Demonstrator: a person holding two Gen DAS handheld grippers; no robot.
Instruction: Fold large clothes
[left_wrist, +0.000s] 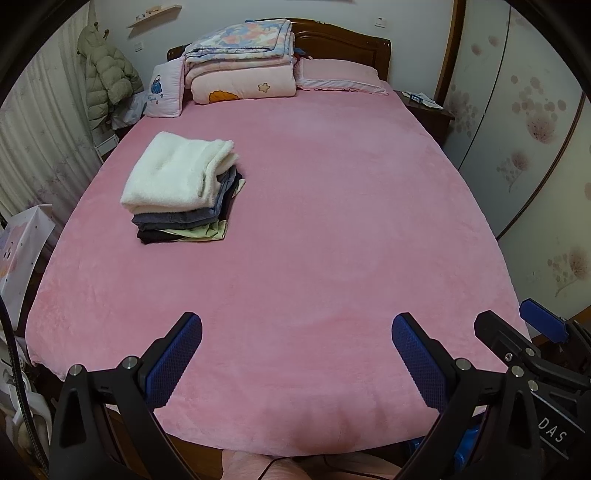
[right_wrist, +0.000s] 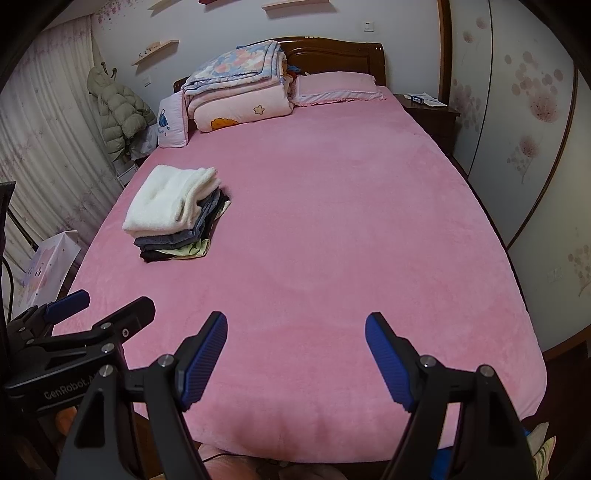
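A stack of folded clothes (left_wrist: 183, 190) (right_wrist: 175, 216) lies on the left part of the pink bed (left_wrist: 314, 240) (right_wrist: 332, 240), with a fluffy white garment on top and grey, black and pale green pieces under it. My left gripper (left_wrist: 297, 326) hangs open over the bed's near edge, nothing between its blue pads. My right gripper (right_wrist: 295, 325) is likewise open and empty above the near edge. Each gripper shows at the side of the other's view: the right gripper (left_wrist: 517, 325) and the left gripper (right_wrist: 110, 306). Both are far from the stack.
Folded quilts (left_wrist: 242, 64) and pink pillows (left_wrist: 340, 77) sit at the headboard. A bedside table (left_wrist: 424, 107) stands at the far right, wardrobe doors (left_wrist: 524, 129) along the right. A padded coat (left_wrist: 107, 81) and curtains hang on the left; a paper bag (left_wrist: 22, 251) stands by the bed.
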